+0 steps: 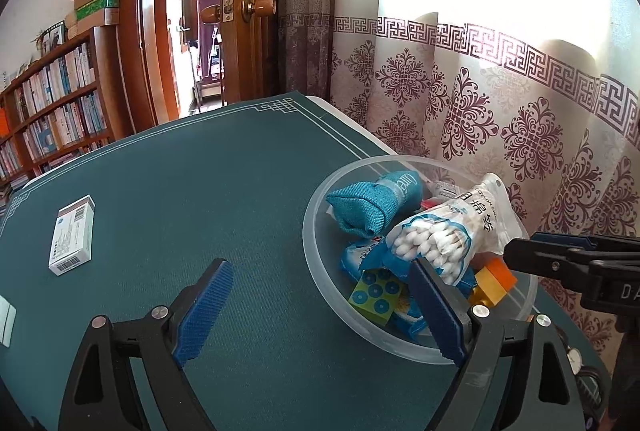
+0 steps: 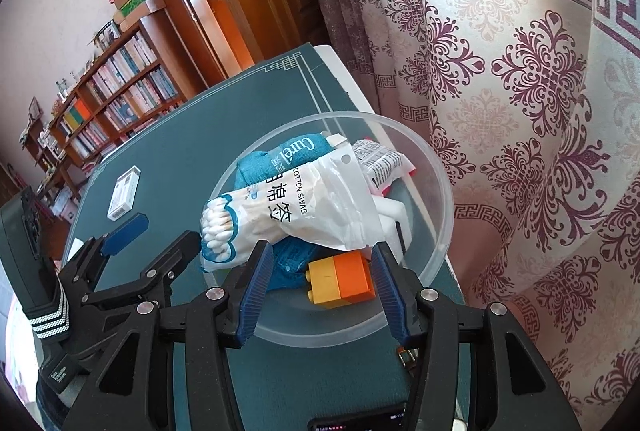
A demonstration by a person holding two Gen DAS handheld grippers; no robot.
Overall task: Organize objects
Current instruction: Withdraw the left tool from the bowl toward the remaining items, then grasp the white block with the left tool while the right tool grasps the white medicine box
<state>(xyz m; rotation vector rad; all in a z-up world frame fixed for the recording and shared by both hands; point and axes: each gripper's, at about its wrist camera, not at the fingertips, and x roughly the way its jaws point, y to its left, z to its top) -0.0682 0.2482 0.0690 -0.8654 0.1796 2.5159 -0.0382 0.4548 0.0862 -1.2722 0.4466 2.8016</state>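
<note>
A clear round plastic bowl (image 1: 316, 231) stands at the right edge of a dark green table mat (image 1: 200, 191), beside a patterned white-and-maroon curtain (image 1: 500, 103). Its contents overlap, so several are only partly readable: a clear bag of white cotton swabs (image 1: 436, 239) lies across the top, covering much of a teal cloth bundle (image 1: 364, 207) with a paper band, blue sachets (image 1: 356, 259) and a green card with blue circles (image 1: 374, 295). A red-and-white printed packet (image 2: 380, 161) at the far side of the bowl is mostly hidden in the left wrist view. A dark device (image 2: 360, 421) is cut off at the near edge of the right wrist view.

The left gripper (image 1: 320, 311) hovers low over the mat, jaws spread wide and empty; its right pad (image 1: 436, 311) overlaps the bowl's near-left rim, though contact cannot be judged. The right gripper (image 2: 320, 291) hangs over the bowl's near rim, jaws likewise wide and holding nothing. A yellow-and-orange plastic building block (image 2: 340, 281) lies in the bowl between its two pads, touching neither. The swab bag lies just beyond the block.

A small white cardboard box (image 1: 72, 235) lies flat on the mat, well left of the bowl and of both grippers. A wooden bookshelf (image 1: 52, 111) and an open wooden door (image 1: 248, 3) stand beyond the table.
</note>
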